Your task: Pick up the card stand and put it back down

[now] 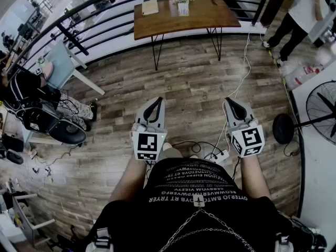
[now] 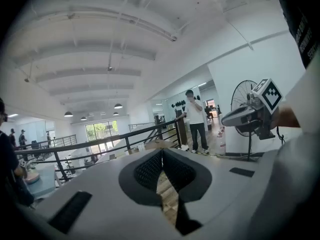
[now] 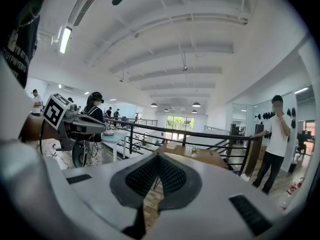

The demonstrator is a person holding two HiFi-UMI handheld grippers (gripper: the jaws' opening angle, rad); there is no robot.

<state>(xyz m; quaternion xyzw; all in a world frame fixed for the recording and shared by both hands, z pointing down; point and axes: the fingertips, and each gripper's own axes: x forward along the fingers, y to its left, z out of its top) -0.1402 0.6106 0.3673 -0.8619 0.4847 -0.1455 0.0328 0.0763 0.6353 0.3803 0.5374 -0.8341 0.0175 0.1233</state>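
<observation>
**Both claws clenched and empty, card stand far off on the table**

The left gripper (image 1: 156, 102) and the right gripper (image 1: 231, 103) are held side by side in front of the person's body, over the wood-plank floor (image 1: 189, 77), both tipped a little downward. Each gripper's own view shows its two jaws pressed together at the tips, with nothing between them; only floor shows through the gap behind the pads.

The card stand (image 1: 182, 6) stands upright on the brown wooden table (image 1: 210, 19), well apart from both claws and straight ahead of them, with a bare stretch of floor between. It sits near the middle of the tabletop, towards the far edge, and is too small to make out in detail. A flat notebook (image 1: 150, 7) lies to its left on the same table, apart from it.

A dark railing (image 1: 105, 22) runs behind the table. A person (image 1: 299, 14) stands at the far right beside the railing, and a standing fan (image 1: 323, 106) is off to the right of the right gripper.
</observation>
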